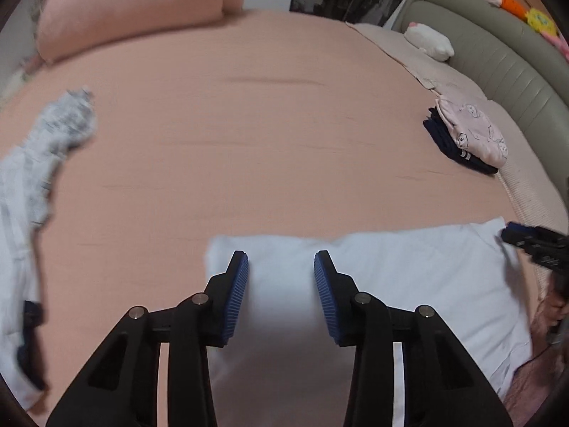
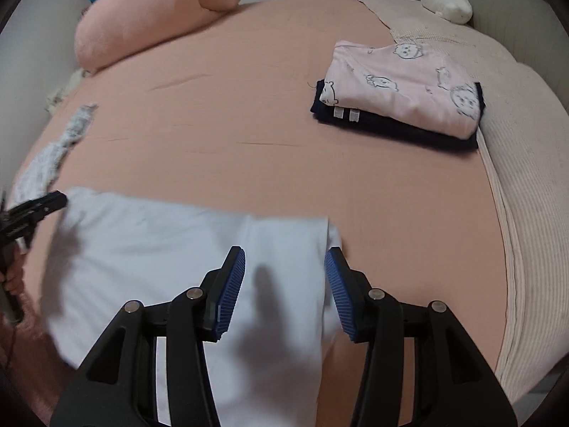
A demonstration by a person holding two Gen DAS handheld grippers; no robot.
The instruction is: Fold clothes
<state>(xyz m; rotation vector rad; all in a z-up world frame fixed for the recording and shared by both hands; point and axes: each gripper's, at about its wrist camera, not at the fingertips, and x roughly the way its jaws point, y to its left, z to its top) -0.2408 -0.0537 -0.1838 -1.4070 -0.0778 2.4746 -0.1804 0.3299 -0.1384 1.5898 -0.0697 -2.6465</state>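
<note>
The white garment (image 1: pixel 409 277) lies at the lower frame on the bed (image 1: pixel 284 124), long axis left-right; left claw (image 1: pixel 281 267) and right claw (image 2: pixel 284 267) hover released above its opposite ends

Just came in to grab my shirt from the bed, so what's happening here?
A person is folding laundry on the bed, a claw tool in each hand. The left claw and right claw both hang open over a white garment spread flat near the front edge, gripping nothing. A folded pink printed top sits on a folded navy piece to the right, and unfolded light clothes wait on the left.
</note>
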